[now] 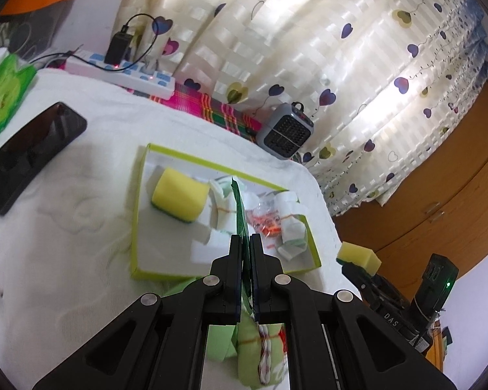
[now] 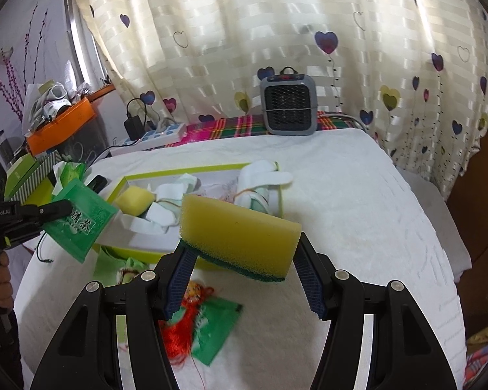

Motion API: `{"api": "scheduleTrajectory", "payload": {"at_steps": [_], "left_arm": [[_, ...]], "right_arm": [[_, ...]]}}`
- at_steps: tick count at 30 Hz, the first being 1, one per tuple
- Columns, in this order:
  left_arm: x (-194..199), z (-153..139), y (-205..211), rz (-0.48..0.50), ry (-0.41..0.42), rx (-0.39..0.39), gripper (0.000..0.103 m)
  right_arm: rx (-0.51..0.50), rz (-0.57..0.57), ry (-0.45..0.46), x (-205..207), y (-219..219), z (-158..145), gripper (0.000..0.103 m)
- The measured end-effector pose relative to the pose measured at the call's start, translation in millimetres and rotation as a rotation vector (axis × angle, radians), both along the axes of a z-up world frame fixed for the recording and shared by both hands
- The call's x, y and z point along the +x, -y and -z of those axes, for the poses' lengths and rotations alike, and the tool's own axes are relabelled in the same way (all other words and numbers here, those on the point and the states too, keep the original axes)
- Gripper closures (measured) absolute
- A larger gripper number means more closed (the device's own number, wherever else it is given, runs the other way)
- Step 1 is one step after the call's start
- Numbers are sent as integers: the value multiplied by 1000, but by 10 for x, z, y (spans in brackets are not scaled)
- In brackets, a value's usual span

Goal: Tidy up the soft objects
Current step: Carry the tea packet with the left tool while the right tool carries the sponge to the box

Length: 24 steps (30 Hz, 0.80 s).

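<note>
Yellow foam with a dark green scrubbing layer, a sponge (image 2: 240, 234), sits crosswise between the fingers of the right gripper (image 2: 242, 261). The fingers are spread wide and their blue ribbed pads (image 2: 309, 279) press on the two short ends of the sponge, so it is pinched and held in the air above the white cloth of the desk (image 2: 358, 201). The green layer faces down.

In the left wrist view the fingers of the left gripper (image 1: 246, 243) are pressed together on a thin green packet (image 1: 240, 208). The packet stands on its edge between them and sticks out past the tips, over the tray. From the right wrist view the same packet (image 2: 81, 221) shows its flat face with white Chinese characters; I cannot read them surely. The left gripper body carries the words "GenRobot.AI", and the right gripper seen from the left side shows the letters "DAS".

A white tray with lime green rim (image 1: 135, 214) lies on the desk near both grippers. Inside it are a second yellow sponge (image 1: 179, 200), rolled white cloths with rubber bands (image 1: 291, 224) and a small clear bag with orange bits (image 1: 266, 221). Below the right gripper, on the cloth, lie another green packet (image 2: 216, 328) and a red tassel (image 2: 179, 334).
</note>
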<state>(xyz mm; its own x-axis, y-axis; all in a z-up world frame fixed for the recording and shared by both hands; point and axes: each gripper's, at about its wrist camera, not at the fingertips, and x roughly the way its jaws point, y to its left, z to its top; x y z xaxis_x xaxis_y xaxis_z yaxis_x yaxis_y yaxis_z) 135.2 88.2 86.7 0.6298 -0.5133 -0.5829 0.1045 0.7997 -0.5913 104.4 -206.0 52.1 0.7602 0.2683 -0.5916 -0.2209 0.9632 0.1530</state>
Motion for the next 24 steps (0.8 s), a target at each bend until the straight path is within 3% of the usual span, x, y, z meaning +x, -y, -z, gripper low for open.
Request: {"api": "scheduleTrajectory", "payload": {"at_steps": [13, 24], "left_arm": [[582, -18, 89, 15, -1, 33, 99], [995, 210, 130, 22, -47, -15, 99]], "right_arm": [[-37, -45, -29, 494, -291, -10, 43], [-77, -76, -62, 899, -546, 113, 42]]}}
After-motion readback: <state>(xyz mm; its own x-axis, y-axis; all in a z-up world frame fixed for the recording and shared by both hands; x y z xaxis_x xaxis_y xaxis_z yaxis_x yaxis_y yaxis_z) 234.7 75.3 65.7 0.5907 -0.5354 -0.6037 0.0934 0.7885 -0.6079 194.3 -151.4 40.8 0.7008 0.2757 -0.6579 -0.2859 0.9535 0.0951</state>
